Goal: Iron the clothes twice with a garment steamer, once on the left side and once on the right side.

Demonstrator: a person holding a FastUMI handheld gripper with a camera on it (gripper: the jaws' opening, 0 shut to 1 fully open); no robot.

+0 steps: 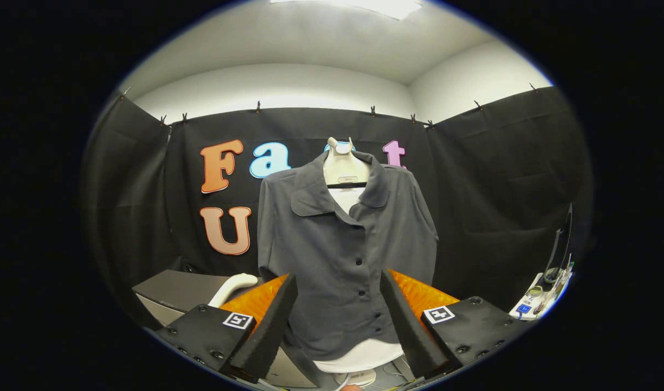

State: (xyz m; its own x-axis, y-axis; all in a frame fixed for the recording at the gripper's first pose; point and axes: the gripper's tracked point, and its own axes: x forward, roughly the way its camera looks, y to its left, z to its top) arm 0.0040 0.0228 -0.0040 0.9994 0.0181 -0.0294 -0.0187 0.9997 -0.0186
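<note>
The grey button-up shirt (345, 255) hung on a mannequin torso (345, 163) beyond the gripper (338, 320), whose spread fingers held nothing; the white steamer handle (235, 287) lay untouched nearby, so both passes apparently remained.

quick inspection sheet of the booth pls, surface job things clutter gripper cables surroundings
surface: grey table left of the fingers
job's things: dark grey shirt buttoned on a white mannequin, straight ahead beyond the fingers; white steamer handle on the table
clutter: small items on a side ledge, too small to tell
grippers: gripper open, holding nothing
cables: thin cables by the ledge
surroundings: black cloth wall, white ceiling
</note>
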